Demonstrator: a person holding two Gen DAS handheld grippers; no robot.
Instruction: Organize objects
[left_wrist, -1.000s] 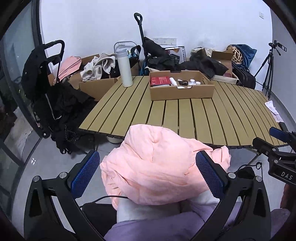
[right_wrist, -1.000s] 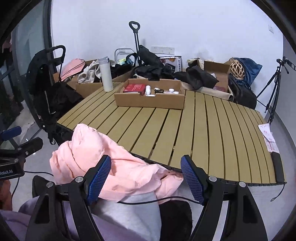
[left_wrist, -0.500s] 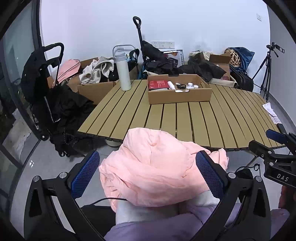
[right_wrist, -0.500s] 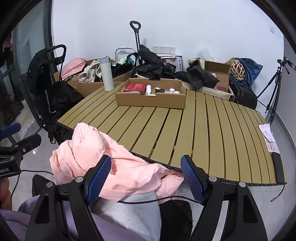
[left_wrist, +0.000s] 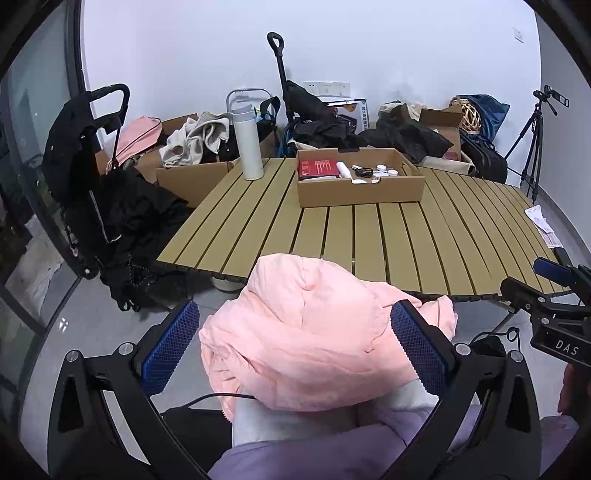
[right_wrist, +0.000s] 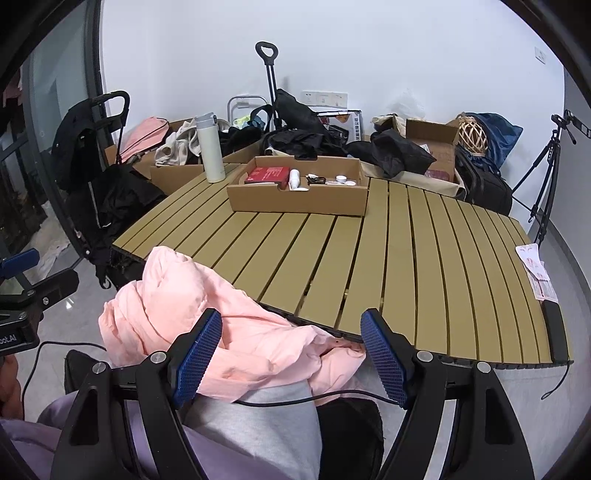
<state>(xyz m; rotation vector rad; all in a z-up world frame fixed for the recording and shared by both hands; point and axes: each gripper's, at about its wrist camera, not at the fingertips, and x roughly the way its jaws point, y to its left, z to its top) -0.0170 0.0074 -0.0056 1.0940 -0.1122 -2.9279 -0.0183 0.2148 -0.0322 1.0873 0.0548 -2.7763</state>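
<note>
Left wrist view: left gripper (left_wrist: 295, 349) wide open, pink jacket (left_wrist: 314, 343) bunched between its fingers, not squeezed. Right gripper (right_wrist: 291, 360) wide open too, jacket just ahead and left. Far ahead on the slat table (right_wrist: 424, 258), a cardboard box (right_wrist: 299, 199) and white bottle (right_wrist: 209, 147).

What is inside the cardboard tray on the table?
The tray holds a red box, a white tube, a black item and small white round pieces. Its front wall hides whatever lies low against it.
</note>
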